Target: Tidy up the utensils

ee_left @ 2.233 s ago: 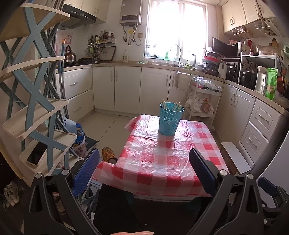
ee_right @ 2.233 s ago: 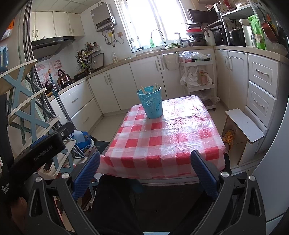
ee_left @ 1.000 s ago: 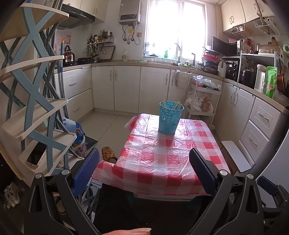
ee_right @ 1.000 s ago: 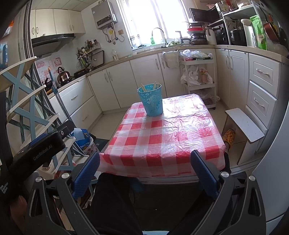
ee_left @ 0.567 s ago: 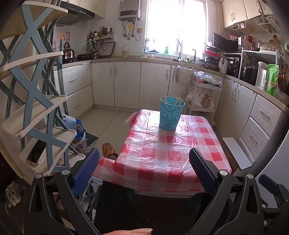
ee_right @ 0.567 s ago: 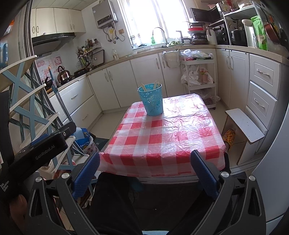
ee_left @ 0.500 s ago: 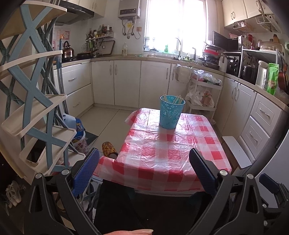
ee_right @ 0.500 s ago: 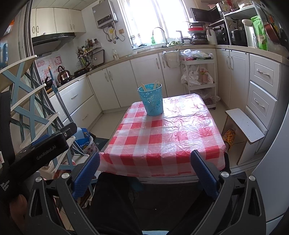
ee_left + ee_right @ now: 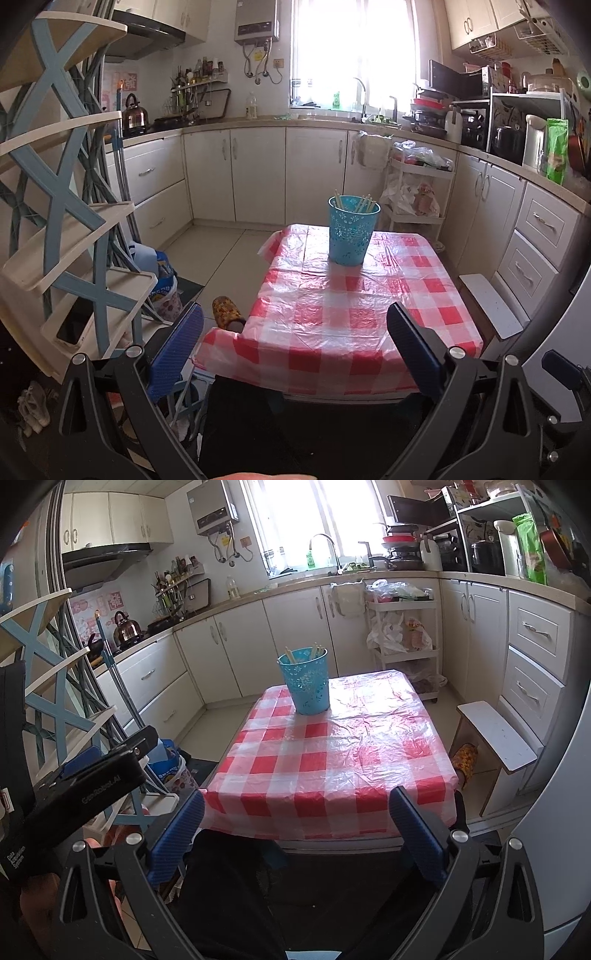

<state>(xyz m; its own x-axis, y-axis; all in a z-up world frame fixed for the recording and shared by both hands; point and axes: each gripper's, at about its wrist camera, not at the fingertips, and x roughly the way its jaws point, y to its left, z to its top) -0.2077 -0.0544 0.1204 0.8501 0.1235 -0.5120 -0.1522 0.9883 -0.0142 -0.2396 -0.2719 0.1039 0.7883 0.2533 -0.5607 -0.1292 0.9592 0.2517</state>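
Observation:
A turquoise perforated utensil cup (image 9: 352, 235) stands at the far end of a table with a red and white checked cloth (image 9: 332, 321). Several pale chopsticks (image 9: 364, 203) stick out of the cup. It also shows in the right wrist view (image 9: 306, 681) with chopsticks (image 9: 314, 650) inside. My left gripper (image 9: 295, 347) is open and empty, held back from the table's near edge. My right gripper (image 9: 295, 827) is open and empty, also short of the near edge. The left gripper's body (image 9: 85, 786) shows at the left of the right wrist view.
A blue and cream tiered shelf rack (image 9: 66, 206) stands close on the left. A white low stool (image 9: 496, 734) is right of the table, by the cabinet drawers (image 9: 535, 664). A slipper (image 9: 226, 314) lies on the floor by the table's left corner. A white trolley (image 9: 413, 195) stands behind.
Both grippers stay open and empty. The left wrist view has drifted slightly, with the table and cup sitting a little lower and nearer. The right wrist view is almost unchanged.

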